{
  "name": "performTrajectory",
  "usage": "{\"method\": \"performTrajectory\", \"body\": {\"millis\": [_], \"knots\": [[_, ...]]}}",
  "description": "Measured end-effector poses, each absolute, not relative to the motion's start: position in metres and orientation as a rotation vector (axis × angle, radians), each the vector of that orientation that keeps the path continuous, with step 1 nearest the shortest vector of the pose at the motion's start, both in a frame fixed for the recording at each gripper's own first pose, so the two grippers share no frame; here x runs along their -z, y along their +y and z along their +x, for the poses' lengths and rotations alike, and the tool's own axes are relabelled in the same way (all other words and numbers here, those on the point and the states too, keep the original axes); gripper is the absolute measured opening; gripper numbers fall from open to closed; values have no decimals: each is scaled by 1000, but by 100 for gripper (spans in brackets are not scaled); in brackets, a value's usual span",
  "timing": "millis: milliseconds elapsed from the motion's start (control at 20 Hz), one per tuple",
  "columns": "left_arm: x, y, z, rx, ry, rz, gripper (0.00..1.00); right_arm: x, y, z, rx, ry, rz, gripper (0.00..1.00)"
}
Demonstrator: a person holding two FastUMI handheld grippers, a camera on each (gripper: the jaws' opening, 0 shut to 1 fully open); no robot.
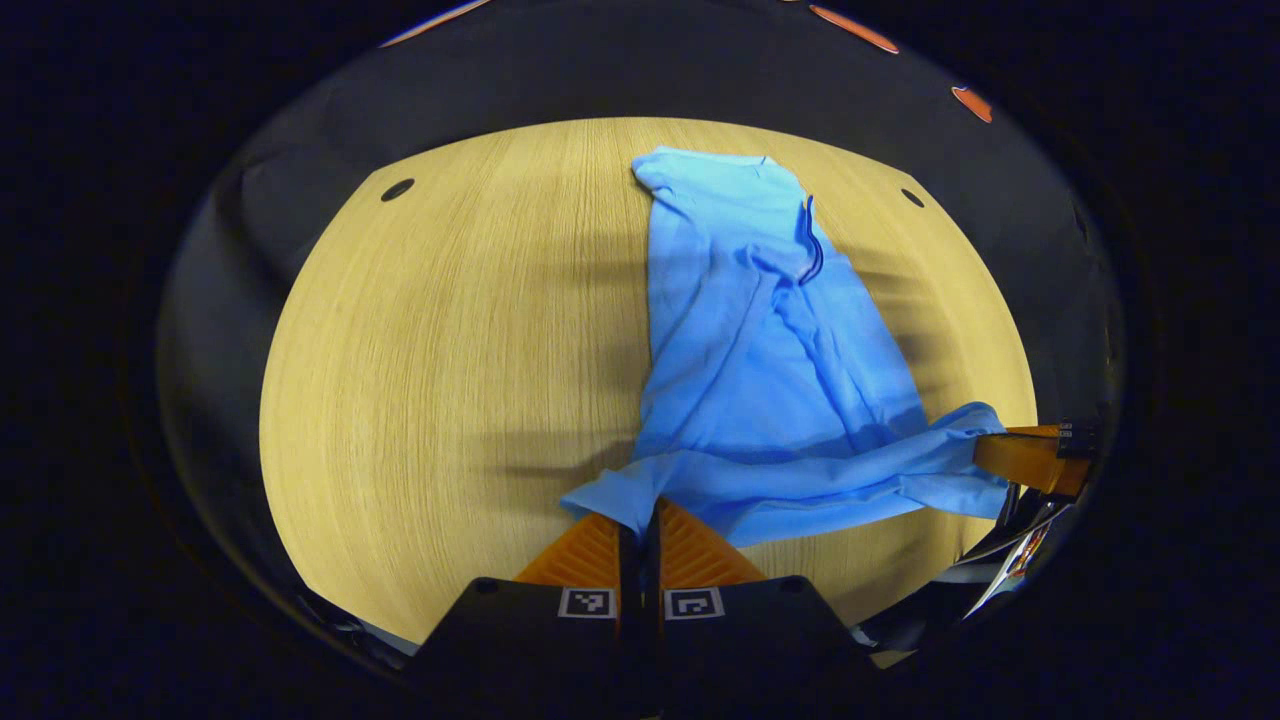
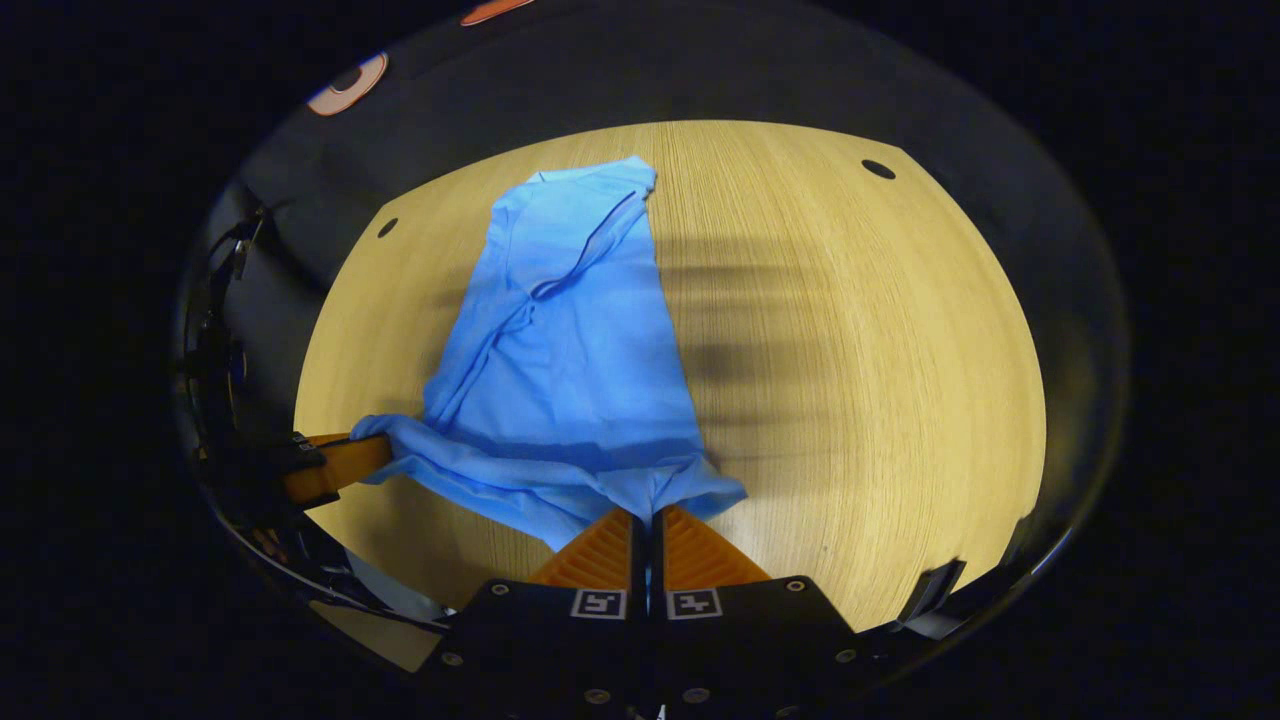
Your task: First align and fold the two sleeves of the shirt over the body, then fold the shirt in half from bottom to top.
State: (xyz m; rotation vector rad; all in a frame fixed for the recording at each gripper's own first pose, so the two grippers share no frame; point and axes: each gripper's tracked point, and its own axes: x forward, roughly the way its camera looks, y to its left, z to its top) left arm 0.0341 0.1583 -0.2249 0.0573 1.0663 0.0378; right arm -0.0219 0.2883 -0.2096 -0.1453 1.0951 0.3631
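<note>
A blue shirt lies lengthwise on the wooden table, its sleeves folded over the body, collar end far from me. My left gripper is shut on one corner of the near hem, which is lifted off the table. In the left gripper view the right gripper pinches the other hem corner at the right. In the right gripper view the shirt runs away from me, and my right gripper is shut on its hem corner. The left gripper holds the opposite corner at the left there.
The table has small dark holes near its far corners. Black cloth walls surround it. Bare wood lies to the left of the shirt in the left gripper view and to its right in the right gripper view.
</note>
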Motion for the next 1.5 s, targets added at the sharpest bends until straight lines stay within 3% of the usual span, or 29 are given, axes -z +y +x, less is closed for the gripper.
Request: {"method": "performTrajectory", "body": {"millis": [750,1050,1100,1150,1400,1500], "knots": [[168,186,225,-69,920,92,4,151,341,140,-386,933,-186,0],[170,191,230,-105,874,107,4,157,368,198,-370,896,-172,0],[170,191,230,-105,874,107,4,158,372,206,-368,893,-158,5],[170,191,230,-105,874,107,4,160,375,214,-367,888,-143,0],[178,195,254,-114,827,114,4,172,383,241,-357,866,-87,1],[182,193,256,-114,826,94,8,166,382,243,-359,854,-83,4]]}}
